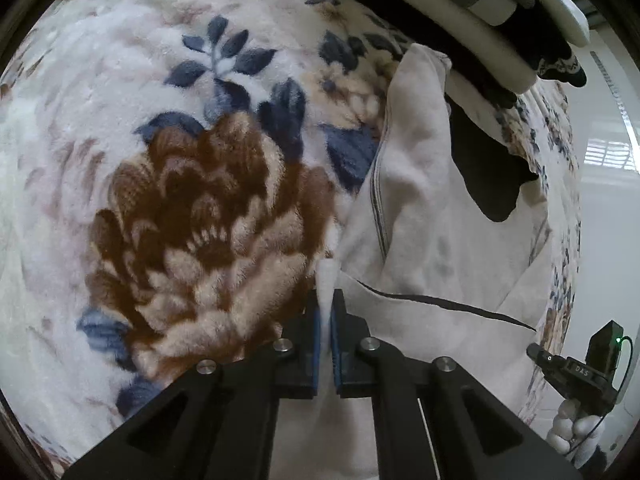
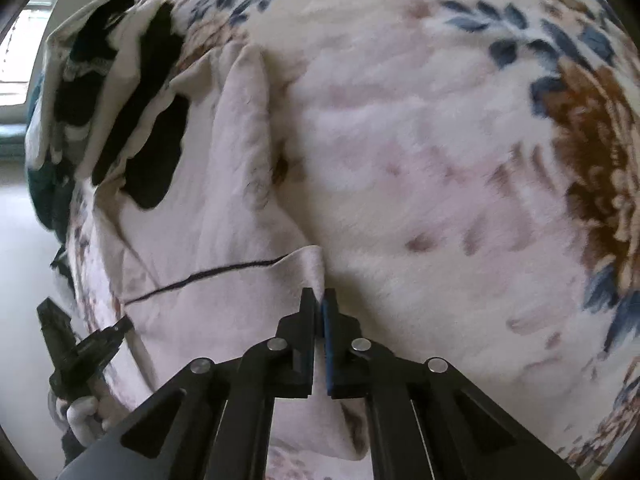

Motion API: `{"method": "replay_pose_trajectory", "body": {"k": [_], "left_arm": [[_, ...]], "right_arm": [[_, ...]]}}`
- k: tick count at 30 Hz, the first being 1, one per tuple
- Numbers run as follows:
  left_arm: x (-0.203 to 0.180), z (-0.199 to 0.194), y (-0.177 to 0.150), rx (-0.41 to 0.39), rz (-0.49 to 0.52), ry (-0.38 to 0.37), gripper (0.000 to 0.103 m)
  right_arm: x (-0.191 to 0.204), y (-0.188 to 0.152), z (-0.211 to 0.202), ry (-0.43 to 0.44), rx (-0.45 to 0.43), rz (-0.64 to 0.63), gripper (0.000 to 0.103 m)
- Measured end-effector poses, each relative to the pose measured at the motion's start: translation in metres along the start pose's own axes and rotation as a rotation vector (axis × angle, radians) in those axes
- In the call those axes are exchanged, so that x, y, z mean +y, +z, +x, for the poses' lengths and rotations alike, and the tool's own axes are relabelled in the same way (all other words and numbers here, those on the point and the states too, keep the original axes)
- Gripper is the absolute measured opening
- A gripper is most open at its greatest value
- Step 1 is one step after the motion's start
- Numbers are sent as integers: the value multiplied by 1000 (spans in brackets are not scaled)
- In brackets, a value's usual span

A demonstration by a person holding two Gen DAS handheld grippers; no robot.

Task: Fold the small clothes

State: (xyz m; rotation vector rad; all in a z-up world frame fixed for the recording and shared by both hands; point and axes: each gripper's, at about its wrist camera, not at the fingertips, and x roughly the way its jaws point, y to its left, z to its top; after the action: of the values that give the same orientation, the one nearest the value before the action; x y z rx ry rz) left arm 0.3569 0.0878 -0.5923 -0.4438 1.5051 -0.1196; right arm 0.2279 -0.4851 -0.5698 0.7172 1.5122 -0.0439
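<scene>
Both tongs pinching white garment (image 1: 424, 208): left tongs (image 1: 326, 320) on one corner, right tongs (image 2: 318, 316) on another. Cloth stretched between, long axis running away over floral blanket (image 1: 180, 180).

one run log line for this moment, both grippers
step: fold | left gripper: shut on cream garment edge | right gripper: shut on cream garment | surface: floral blanket | pile: folded clothes

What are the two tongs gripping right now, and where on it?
Both grip the cream fabric garment with dark seam lines: left tongs pinch a bunched edge, right tongs pinch a corner of its hem.
</scene>
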Motion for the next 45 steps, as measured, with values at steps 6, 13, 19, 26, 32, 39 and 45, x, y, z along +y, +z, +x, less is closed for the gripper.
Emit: {"method": "replay_pose_trajectory", "body": {"k": [6, 13, 19, 26, 32, 39, 45], "left_arm": [[23, -40, -35, 58, -74, -77, 39], [77, -30, -120, 184, -411, -231, 52], [93, 8, -147, 190, -685, -409, 50], [90, -9, -134, 61, -665, -363, 8], [86, -6, -129, 109, -584, -298, 11], [29, -66, -84, 20, -166, -13, 60], [-26, -75, 17, -138, 69, 32, 72]], "right_arm": [[-12, -11, -25, 91, -26, 65, 34], [-54, -61, -27, 216, 93, 284, 59], [-72, -99, 11, 374, 167, 506, 59], [-47, -104, 31, 353, 80, 509, 7], [-22, -100, 49, 213, 89, 453, 6], [38, -73, 41, -3, 109, 205, 62], [117, -3, 33, -99, -10, -51, 68]]}}
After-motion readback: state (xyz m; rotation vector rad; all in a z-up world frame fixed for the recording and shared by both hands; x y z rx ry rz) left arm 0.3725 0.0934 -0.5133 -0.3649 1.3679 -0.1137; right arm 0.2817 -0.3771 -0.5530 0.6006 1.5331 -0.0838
